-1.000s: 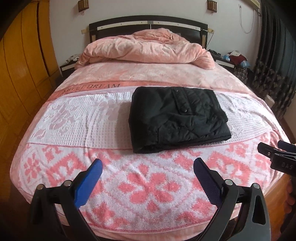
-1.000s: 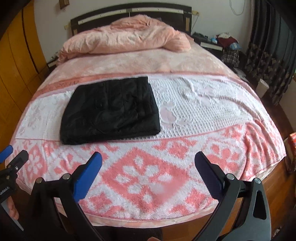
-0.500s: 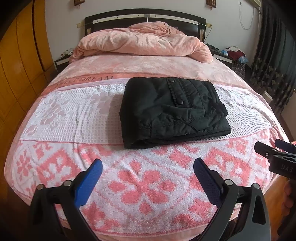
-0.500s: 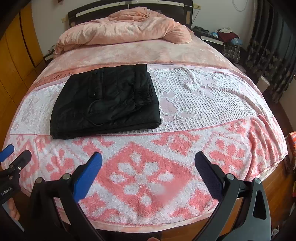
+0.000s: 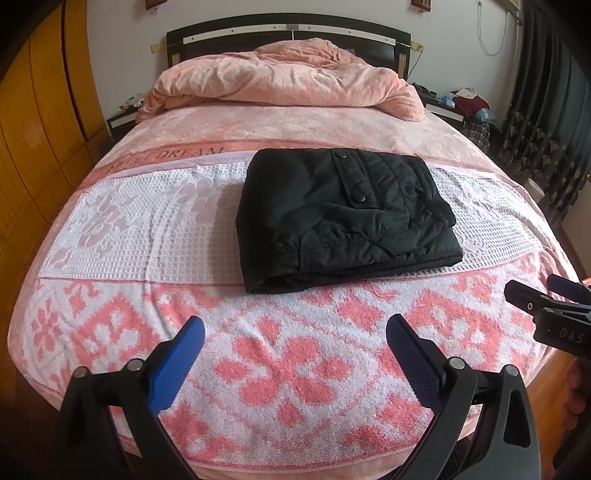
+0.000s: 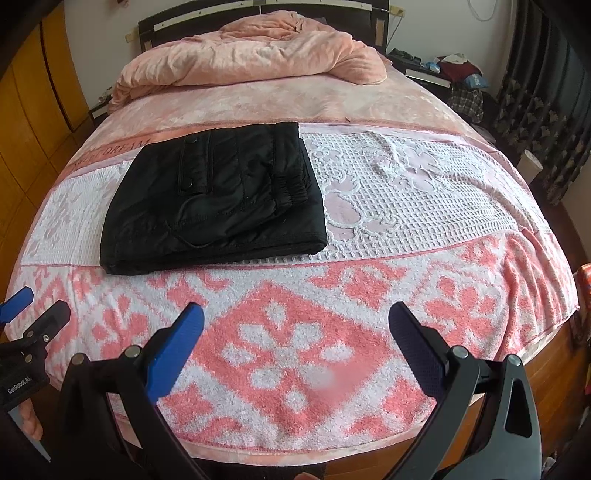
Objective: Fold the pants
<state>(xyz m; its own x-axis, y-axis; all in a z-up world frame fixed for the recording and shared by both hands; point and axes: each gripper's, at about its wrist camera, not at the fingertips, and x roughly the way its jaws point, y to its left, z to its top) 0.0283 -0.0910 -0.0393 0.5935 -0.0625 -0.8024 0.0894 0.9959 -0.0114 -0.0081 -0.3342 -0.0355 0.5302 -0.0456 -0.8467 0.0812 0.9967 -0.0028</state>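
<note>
- The left gripper (image 5: 295,339) is held with its blue-padded fingers (image 5: 177,365) spread wide and nothing between them, above the patterned foot end of the bed.
- The right gripper (image 6: 295,325) is likewise released, with its fingers (image 6: 175,356) far apart and nothing gripped, over the same end of the bed.
- The black pants (image 5: 341,218) are seen folded into a compact rectangle, lying flat ahead of both grippers and apart from them.
- From the left gripper the pants are placed straight ahead and slightly right; from the right gripper (image 5: 554,314) they (image 6: 214,199) are placed ahead and to the left.
- The pants are laid on the white waffle-textured band of a pink and white towel blanket (image 5: 288,373), with the near edge at the seam of the floral band.
- A snap-button flap and an elastic cuff are visible on the top layer of the pants.
- Only open blanket is seen between each gripper and the pants.
- A rumpled pink quilt (image 5: 284,77) is heaped beyond the pants, against a dark headboard (image 5: 288,31).
- A yellow wooden wardrobe (image 5: 40,122) is seen far left of the grippers.
- Dark patterned curtains (image 6: 543,99) and a cluttered nightstand (image 6: 439,74) are seen far right.
- The left gripper (image 6: 26,332) is caught at the left edge of the right view.
</note>
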